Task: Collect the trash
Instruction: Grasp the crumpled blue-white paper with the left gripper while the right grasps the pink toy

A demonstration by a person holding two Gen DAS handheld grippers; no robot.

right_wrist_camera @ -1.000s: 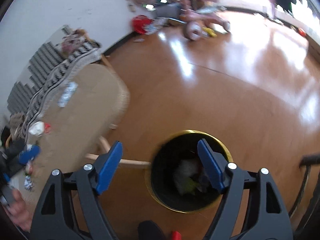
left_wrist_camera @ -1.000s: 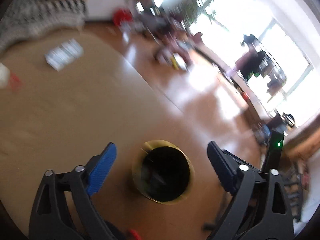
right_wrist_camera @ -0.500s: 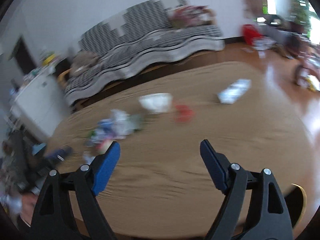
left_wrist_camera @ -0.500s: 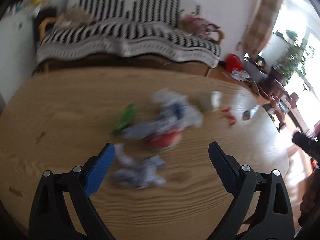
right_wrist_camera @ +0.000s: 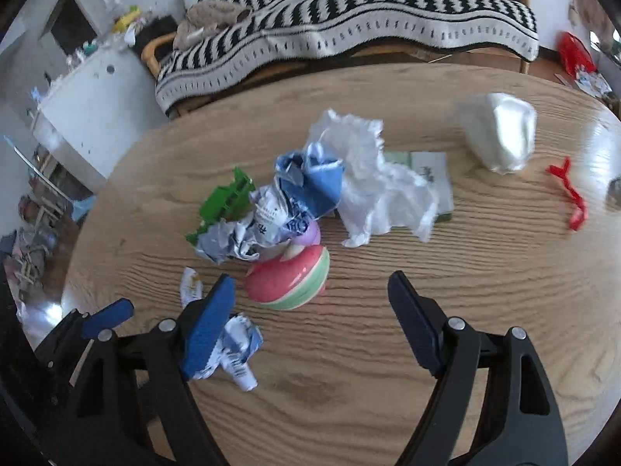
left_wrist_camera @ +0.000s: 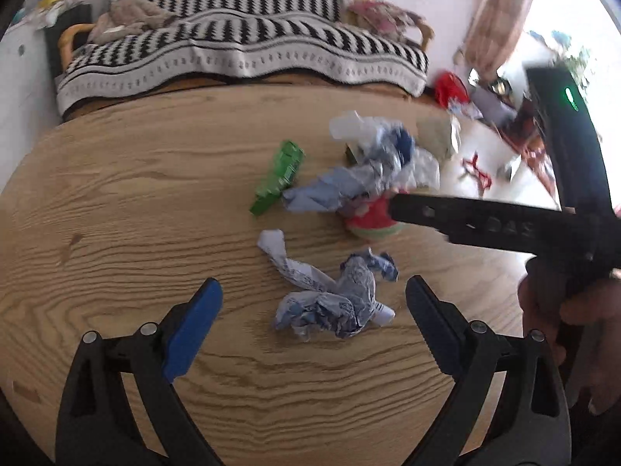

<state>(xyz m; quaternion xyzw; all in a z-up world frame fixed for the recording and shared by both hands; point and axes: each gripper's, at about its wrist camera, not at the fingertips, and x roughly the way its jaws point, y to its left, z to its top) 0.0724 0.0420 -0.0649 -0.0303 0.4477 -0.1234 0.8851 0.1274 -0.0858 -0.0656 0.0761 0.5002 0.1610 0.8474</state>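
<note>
Trash lies piled on a wooden oval table (left_wrist_camera: 116,213). A crumpled blue-and-white paper (left_wrist_camera: 333,303) lies between the fingers of my left gripper (left_wrist_camera: 312,289), which is open and not touching it. Behind it sit a green wrapper (left_wrist_camera: 279,171), crumpled blue-white wrappers (left_wrist_camera: 361,178) and a round red, pink and green item (left_wrist_camera: 372,217). My right gripper (right_wrist_camera: 310,281) is open just above that round item (right_wrist_camera: 289,277), with nothing held. A white crumpled bag (right_wrist_camera: 372,178), white cup (right_wrist_camera: 500,132) and red ribbon (right_wrist_camera: 568,190) lie farther back. The left gripper's blue pad (right_wrist_camera: 112,314) shows at lower left.
A sofa under a black-and-white striped blanket (left_wrist_camera: 240,50) runs along the table's far side. A white cabinet (right_wrist_camera: 89,108) stands at left. A red bag (left_wrist_camera: 450,89) and clutter lie on the floor at right. A hand (left_wrist_camera: 562,310) holds the right gripper's handle.
Both views have swung from the black bin on the floor to the table. The right gripper has come in beside the left, over the trash pile. Both jaws stay open and empty.
</note>
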